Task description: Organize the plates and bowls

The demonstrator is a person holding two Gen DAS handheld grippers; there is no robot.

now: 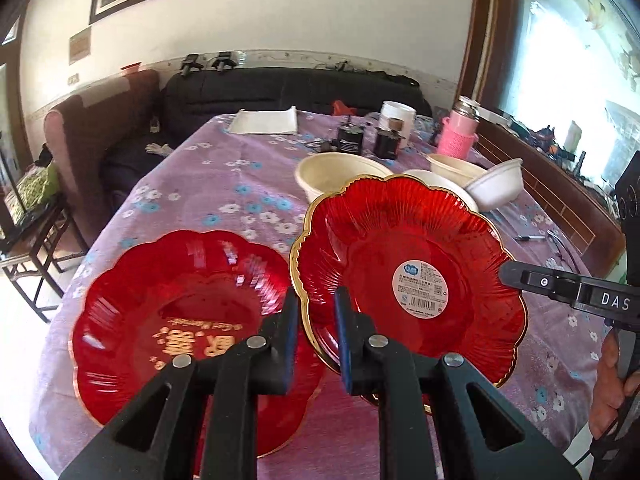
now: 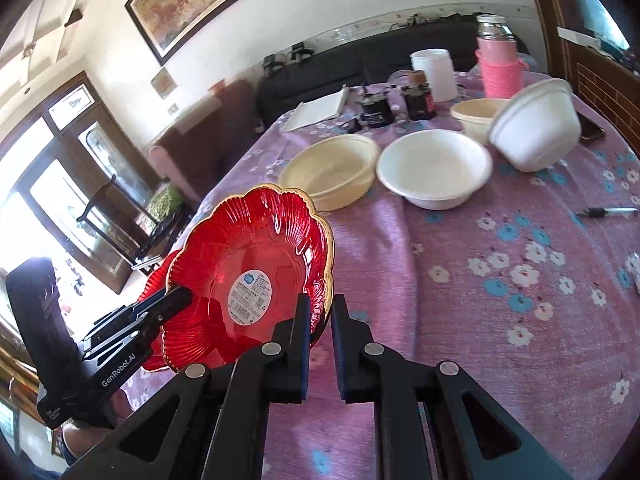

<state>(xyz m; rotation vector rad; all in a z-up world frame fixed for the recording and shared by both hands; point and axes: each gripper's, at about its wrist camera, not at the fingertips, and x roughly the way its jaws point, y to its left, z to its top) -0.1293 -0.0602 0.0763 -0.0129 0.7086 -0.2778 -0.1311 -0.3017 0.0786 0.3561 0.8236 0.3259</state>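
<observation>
We note both tongs clenched on one red plate with the round label (image 1: 420,286): the left gripper (image 1: 316,340) pinches its gold rim on one side, the right gripper (image 2: 320,340) the opposite rim. The plate is tilted and lifted clear of the purple flowered tablecloth (image 2: 500,300).

Just beside and partly below it, a second red plate with gold lettering (image 1: 192,332) lies flat near the table's near left edge; in the left view their rims overlap. To the right of the held plate we see open cloth, with only a pen (image 2: 606,211) near the far right edge.

Farther on, four pale bowls block the middle: a cream bowl (image 2: 332,172), a white bowl (image 2: 434,168) beside it, a smaller cream bowl (image 2: 476,118) and a white bowl tipped on its side (image 2: 534,128), leaning against the smaller cream one.

Behind them stand two dark jars (image 2: 396,106), a white mug (image 2: 434,74), a pink flask (image 2: 500,60) and a white folded cloth (image 2: 316,110). A dark sofa (image 1: 288,88) lies past the far edge.
</observation>
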